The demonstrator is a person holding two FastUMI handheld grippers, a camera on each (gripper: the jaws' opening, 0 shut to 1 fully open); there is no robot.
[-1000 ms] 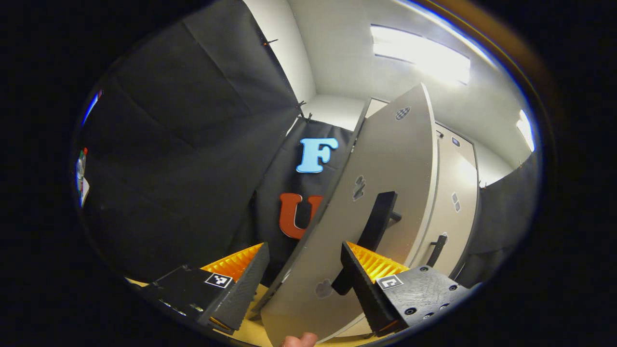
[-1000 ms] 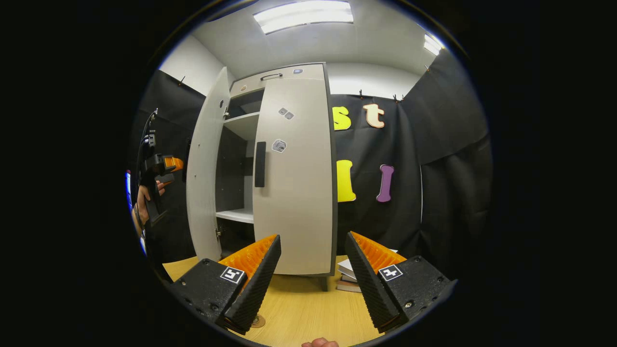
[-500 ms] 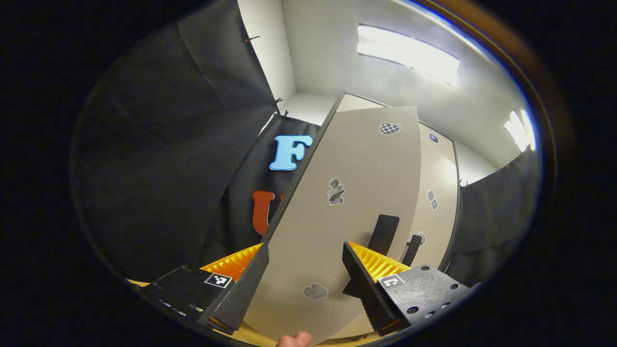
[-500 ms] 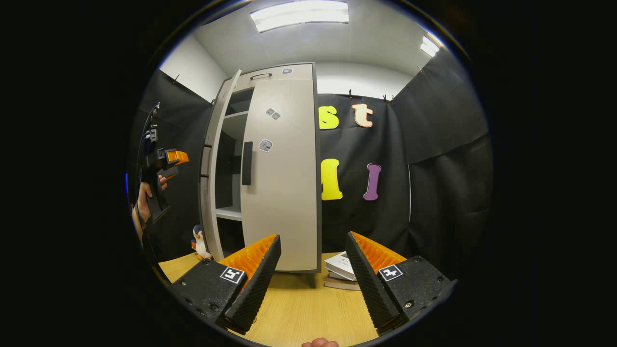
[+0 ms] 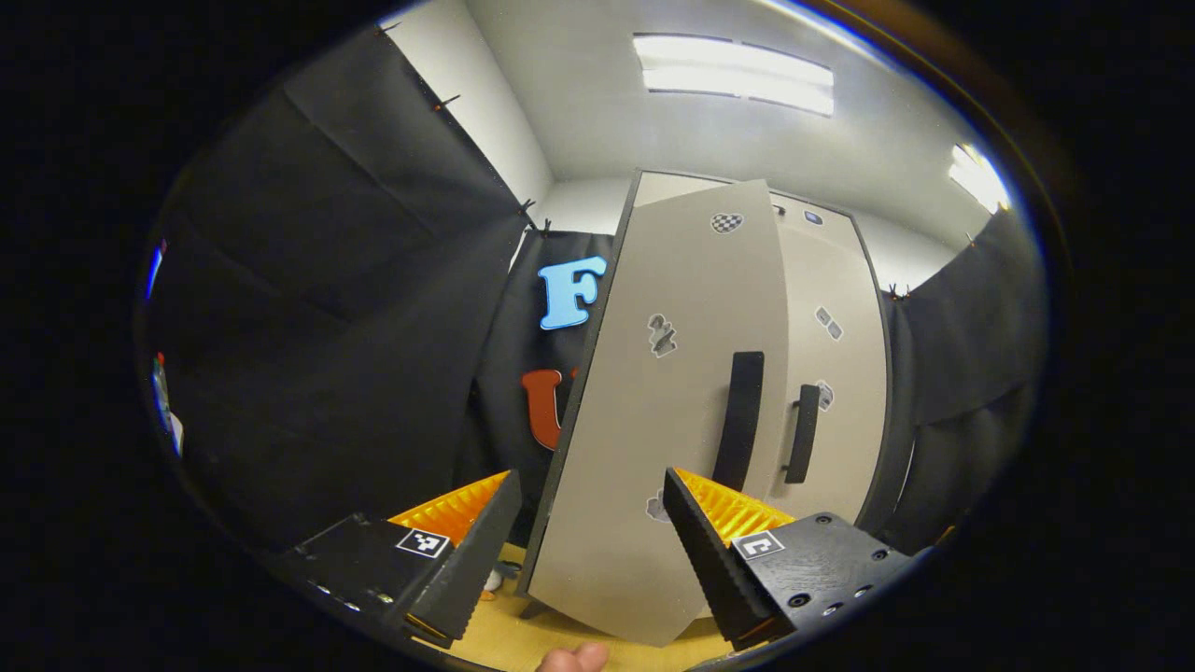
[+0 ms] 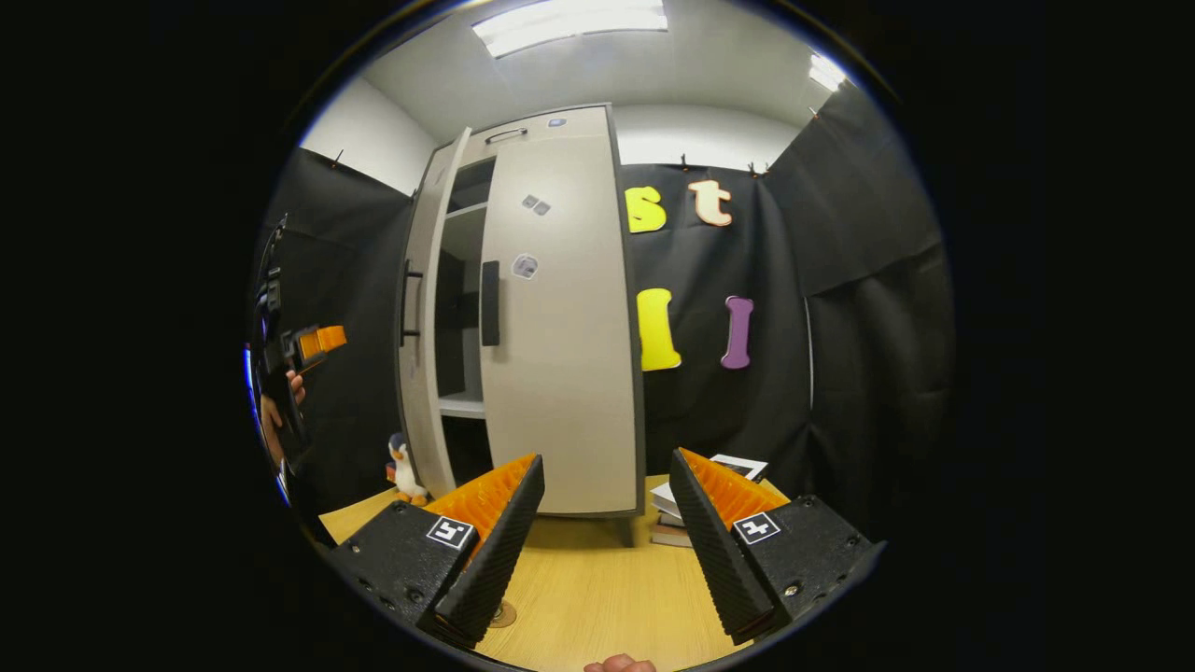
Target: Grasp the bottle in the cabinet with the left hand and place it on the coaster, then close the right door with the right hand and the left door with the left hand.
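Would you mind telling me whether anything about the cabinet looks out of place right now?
The left door is ajar, leaving a gap that shows the shelves, while the right door sits flush. Nothing looks damaged or spilled.

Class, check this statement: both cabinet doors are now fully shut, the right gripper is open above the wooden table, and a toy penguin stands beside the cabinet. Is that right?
Not quite. The right door is shut, but the left door stands ajar, with a gap showing shelves, as the right gripper view shows. The rest holds: the right gripper is open above the wooden table, and the toy penguin stands beside the cabinet.
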